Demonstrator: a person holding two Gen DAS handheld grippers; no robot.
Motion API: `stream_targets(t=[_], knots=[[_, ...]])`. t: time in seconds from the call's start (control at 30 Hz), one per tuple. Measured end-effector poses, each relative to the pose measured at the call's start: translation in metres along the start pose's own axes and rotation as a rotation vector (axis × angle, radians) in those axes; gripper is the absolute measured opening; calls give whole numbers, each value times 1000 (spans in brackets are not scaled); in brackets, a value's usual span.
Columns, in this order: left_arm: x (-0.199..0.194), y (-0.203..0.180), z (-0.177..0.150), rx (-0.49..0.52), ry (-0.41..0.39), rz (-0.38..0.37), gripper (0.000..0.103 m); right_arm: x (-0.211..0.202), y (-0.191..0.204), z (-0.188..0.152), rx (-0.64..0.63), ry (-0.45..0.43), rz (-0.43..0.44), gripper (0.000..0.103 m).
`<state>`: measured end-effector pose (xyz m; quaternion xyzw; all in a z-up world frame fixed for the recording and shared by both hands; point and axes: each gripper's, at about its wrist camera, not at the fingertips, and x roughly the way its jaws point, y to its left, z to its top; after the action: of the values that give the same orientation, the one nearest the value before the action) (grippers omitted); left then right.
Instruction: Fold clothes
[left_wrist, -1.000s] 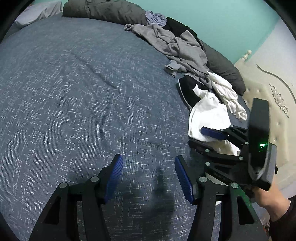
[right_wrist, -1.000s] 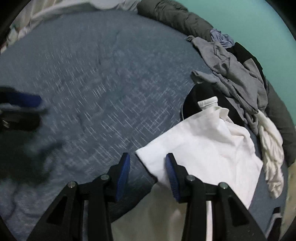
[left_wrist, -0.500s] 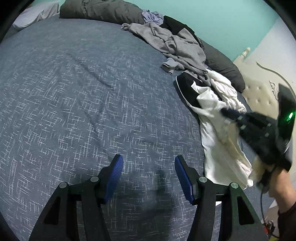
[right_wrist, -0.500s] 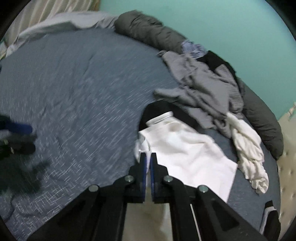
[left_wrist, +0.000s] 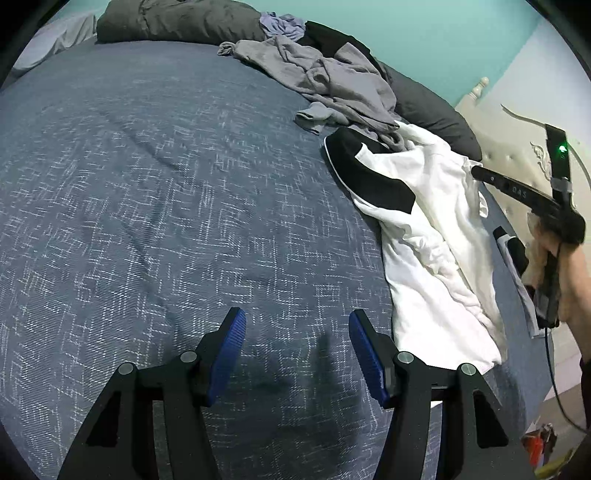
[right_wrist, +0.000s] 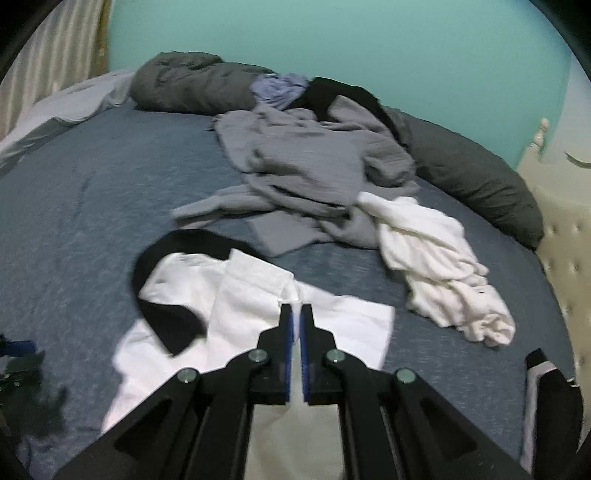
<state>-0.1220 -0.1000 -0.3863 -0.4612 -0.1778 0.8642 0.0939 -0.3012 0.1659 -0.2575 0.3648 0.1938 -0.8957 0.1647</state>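
Your left gripper (left_wrist: 295, 354) hovers over the bare blue bedspread (left_wrist: 147, 203), fingers spread wide and holding nothing; to its right lies the white shirt with black collar (left_wrist: 424, 229), its far edge pinched in your right gripper (right_wrist: 295, 325), whose fingers are clamped tight; a grey garment pile (right_wrist: 306, 166) sits beyond.

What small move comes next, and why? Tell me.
Probably bring the open left gripper across to the white shirt and pinch its near edge, since the right gripper is shut on one fold only and the shirt lies bunched on the bed.
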Motion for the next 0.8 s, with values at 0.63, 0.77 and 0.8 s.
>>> stream_targets(t=[0.63,0.77,0.8], knots=[[12,-13,0,27,36,-39,62,102,-93,-13,172,192,-141,3],[14,-14,0,31,41,-43,62,86,-122,-18,360,122,12,12],[14,-15,0,33,43,-43,62,82,-125,-22,387,114,52,20]])
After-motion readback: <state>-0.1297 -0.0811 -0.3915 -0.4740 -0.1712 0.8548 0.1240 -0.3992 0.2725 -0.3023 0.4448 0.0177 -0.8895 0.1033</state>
